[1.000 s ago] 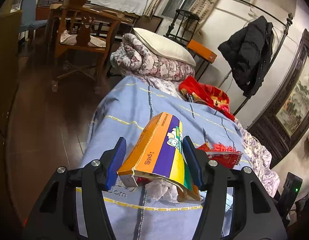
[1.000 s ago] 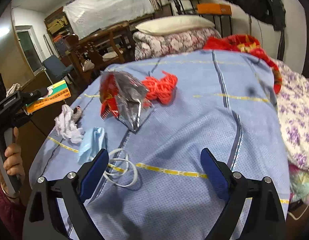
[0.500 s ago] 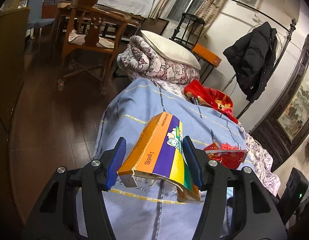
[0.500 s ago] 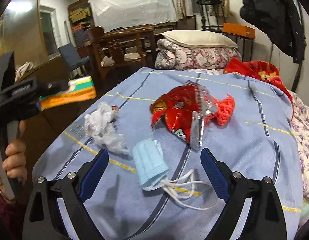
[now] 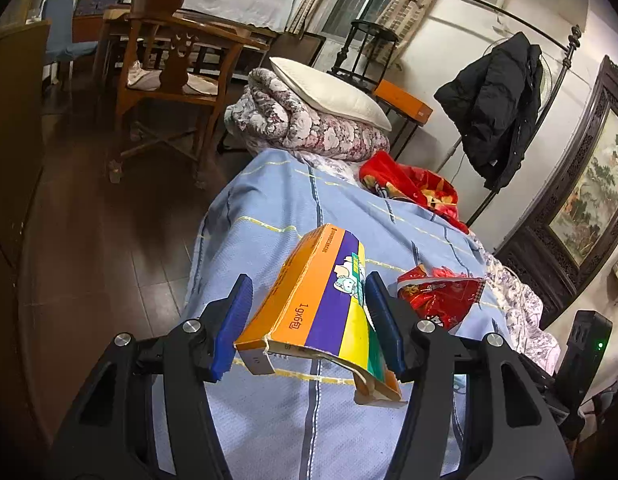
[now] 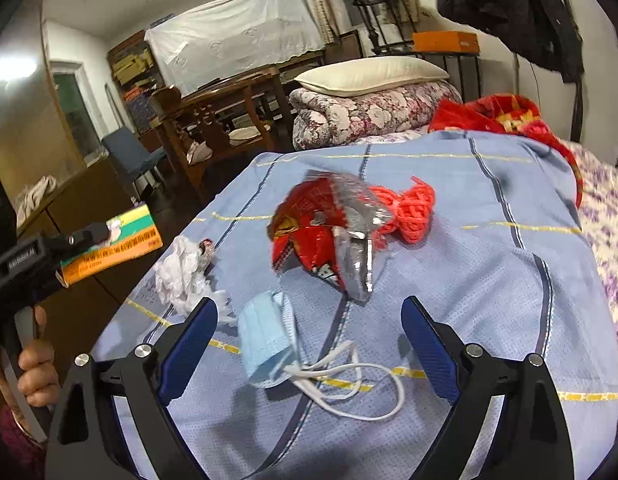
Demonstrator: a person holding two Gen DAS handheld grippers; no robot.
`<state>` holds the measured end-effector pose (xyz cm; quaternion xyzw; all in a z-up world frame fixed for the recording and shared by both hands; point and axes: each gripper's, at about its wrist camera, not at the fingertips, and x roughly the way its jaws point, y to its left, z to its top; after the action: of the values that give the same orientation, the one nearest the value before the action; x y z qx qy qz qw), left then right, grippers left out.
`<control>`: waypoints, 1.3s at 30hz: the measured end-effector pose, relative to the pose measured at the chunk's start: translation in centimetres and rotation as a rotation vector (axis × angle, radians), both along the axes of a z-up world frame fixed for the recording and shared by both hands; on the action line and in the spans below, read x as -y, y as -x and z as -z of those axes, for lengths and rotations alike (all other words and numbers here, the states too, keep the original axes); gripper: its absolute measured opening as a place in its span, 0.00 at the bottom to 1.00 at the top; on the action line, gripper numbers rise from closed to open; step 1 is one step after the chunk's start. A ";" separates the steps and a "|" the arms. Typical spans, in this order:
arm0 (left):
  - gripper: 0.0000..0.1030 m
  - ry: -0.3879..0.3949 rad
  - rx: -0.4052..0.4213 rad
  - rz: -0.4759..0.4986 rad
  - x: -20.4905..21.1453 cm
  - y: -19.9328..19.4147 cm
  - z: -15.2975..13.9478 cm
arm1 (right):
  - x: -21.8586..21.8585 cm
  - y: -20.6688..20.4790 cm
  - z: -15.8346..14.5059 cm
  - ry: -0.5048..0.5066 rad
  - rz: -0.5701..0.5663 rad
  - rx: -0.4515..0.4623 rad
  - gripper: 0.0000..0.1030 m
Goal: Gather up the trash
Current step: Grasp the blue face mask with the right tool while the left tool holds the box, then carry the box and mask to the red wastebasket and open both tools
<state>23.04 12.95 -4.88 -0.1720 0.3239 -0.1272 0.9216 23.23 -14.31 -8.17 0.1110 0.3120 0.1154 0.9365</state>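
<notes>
My left gripper [image 5: 309, 320] is shut on an orange, purple and yellow cardboard box [image 5: 325, 304] and holds it above the near left edge of the blue bedsheet [image 5: 269, 216]. The box also shows in the right wrist view [image 6: 117, 244], off the bed's left side. My right gripper [image 6: 309, 340] is open and empty, just above a light blue face mask [image 6: 265, 340] with white ear loops. A red and silver snack bag [image 6: 329, 236], a crumpled white tissue [image 6: 181, 276] and a coral yarn bundle [image 6: 413, 208] lie on the sheet beyond it.
A folded floral quilt [image 6: 373, 112] with a white pillow [image 6: 373, 74] sits at the bed's far end, a red blanket [image 6: 501, 116] beside it. A wooden chair [image 5: 169, 80] stands on the dark floor to the left. A black coat [image 5: 497, 100] hangs at right.
My left gripper has pulled back and left with the box, off the tissue. My right gripper has moved over the mask, which now lies between its fingers.
</notes>
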 end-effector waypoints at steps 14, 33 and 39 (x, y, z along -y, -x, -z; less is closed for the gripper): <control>0.56 -0.011 -0.005 0.023 1.3 -0.3 -0.4 | -3.6 -2.3 1.3 0.138 -0.098 -0.112 0.26; 0.56 -0.029 0.006 -0.061 -2.6 10.6 -5.2 | -2.9 7.7 -8.2 -0.052 -0.202 0.141 0.15; 0.56 -0.079 0.012 -0.164 -6.8 17.0 -7.1 | -6.8 10.8 -9.7 -0.116 -0.344 0.146 0.15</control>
<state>6.04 19.72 2.19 -0.1605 0.3078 -0.0394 0.9370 12.44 -7.47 1.52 0.1014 0.2502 0.2992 0.9152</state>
